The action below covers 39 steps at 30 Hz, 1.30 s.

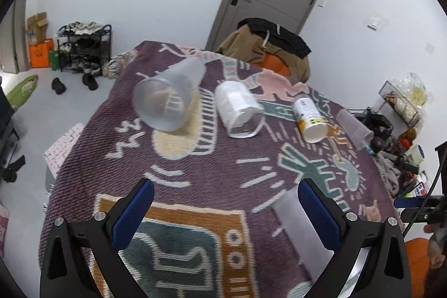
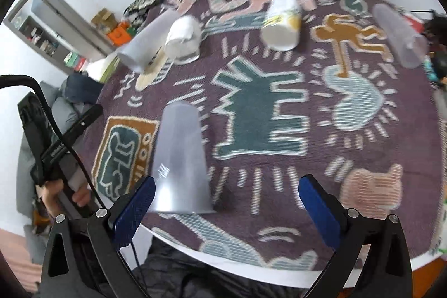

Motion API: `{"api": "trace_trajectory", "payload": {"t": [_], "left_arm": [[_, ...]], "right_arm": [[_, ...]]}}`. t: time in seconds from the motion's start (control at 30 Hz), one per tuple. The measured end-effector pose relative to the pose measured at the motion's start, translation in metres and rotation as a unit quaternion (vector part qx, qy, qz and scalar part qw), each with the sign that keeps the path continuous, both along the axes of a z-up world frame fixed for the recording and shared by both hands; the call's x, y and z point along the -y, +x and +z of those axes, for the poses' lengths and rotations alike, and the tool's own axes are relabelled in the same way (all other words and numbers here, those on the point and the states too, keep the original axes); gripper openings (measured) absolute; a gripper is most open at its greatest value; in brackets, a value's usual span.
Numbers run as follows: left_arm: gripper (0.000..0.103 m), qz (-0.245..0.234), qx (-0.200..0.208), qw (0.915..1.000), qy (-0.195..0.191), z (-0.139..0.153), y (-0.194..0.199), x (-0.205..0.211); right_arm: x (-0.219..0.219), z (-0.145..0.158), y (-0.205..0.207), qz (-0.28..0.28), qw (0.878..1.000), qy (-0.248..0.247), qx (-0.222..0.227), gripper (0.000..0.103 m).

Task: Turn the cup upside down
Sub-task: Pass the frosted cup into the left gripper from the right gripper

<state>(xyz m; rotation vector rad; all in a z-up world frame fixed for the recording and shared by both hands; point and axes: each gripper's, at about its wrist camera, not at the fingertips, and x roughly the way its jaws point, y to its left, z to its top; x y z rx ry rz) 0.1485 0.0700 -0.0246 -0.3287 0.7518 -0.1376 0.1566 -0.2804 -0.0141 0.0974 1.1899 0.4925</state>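
From the left wrist, the left hand-held gripper [image 1: 226,193] is spread wide, grasping nothing, over the patterned table [image 1: 195,186]; a frosted cup [image 1: 167,97] lies tipped on its side ahead.

From the right wrist, the right hand-held gripper [image 2: 226,192] gapes empty, an upside-down cup [image 2: 180,161] standing just beside its left finger.
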Motion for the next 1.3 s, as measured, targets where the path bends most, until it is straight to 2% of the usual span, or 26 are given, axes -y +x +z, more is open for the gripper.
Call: {"api": "trace_trajectory", "payload": {"t": [0.13, 0.2, 0.37, 0.57, 0.67, 0.9, 1.03, 1.3], "left_arm": [[0.103, -0.022, -0.007, 0.9997, -0.001, 0.005, 0.003, 0.017], [0.103, -0.029, -0.015, 0.9994, -0.008, 0.005, 0.006, 0.024], [0.103, -0.045, -0.044, 0.9976, -0.029, 0.001, 0.016, 0.04], [0.103, -0.061, -0.079, 0.9944, -0.035, -0.003, 0.03, 0.056], [0.103, -0.06, -0.104, 0.992, -0.038, -0.006, 0.037, 0.06], [0.102, -0.072, -0.145, 0.9866, -0.02, -0.008, 0.05, 0.079], [0.101, -0.081, -0.167, 0.9826, -0.009, -0.011, 0.06, 0.092], [0.087, -0.086, -0.23, 0.9692, 0.013, -0.028, 0.08, 0.107]], "right_arm": [[0.026, 0.003, -0.015, -0.036, 0.998, 0.007, 0.045, 0.103], [0.035, 0.0, -0.024, -0.054, 0.996, 0.028, 0.066, 0.103], [0.037, -0.017, -0.04, -0.073, 0.99, 0.021, 0.118, 0.103], [0.034, -0.027, -0.072, -0.075, 0.975, 0.027, 0.208, 0.103], [0.037, -0.033, -0.081, -0.09, 0.967, 0.039, 0.235, 0.103], [0.05, -0.05, -0.087, -0.103, 0.959, 0.05, 0.259, 0.103], [0.059, -0.06, -0.084, -0.118, 0.959, 0.06, 0.252, 0.103], [0.077, -0.073, -0.085, -0.142, 0.955, 0.063, 0.254, 0.103]]}}
